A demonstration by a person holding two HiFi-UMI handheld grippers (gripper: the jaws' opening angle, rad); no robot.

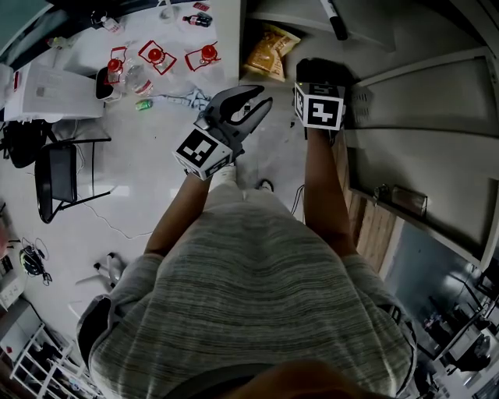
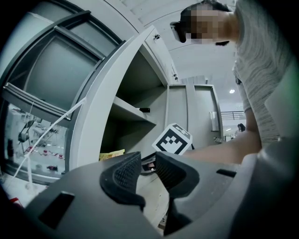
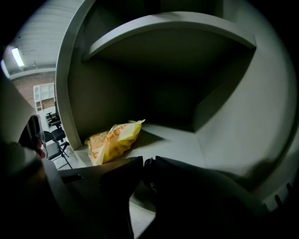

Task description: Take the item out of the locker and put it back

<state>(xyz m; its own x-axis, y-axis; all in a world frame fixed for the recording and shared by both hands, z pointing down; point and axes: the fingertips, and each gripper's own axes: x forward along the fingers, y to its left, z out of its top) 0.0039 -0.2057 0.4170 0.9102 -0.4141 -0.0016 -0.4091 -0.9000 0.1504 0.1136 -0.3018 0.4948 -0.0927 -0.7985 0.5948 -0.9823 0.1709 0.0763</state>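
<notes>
A yellow snack bag (image 1: 269, 53) lies on the floor of the open grey locker (image 3: 182, 140), toward its left front corner. In the right gripper view the bag (image 3: 113, 140) rests just beyond and left of my right gripper (image 3: 148, 162), apart from it. Those jaws stand a narrow gap apart, and they are too dark to show anything between them. In the head view the right gripper (image 1: 320, 76) reaches into the locker mouth. My left gripper (image 1: 263, 100) hovers level outside, to the left. Its jaws (image 2: 148, 163) are slightly parted and empty, with the bag (image 2: 111, 155) visible past them.
The locker door (image 2: 117, 93) swings open on the left of the compartment. A small black object (image 1: 335, 19) lies on the shelf above. Behind me a white table (image 1: 168, 78) carries red-framed items and bottles, with a black chair (image 1: 58, 175) beside it.
</notes>
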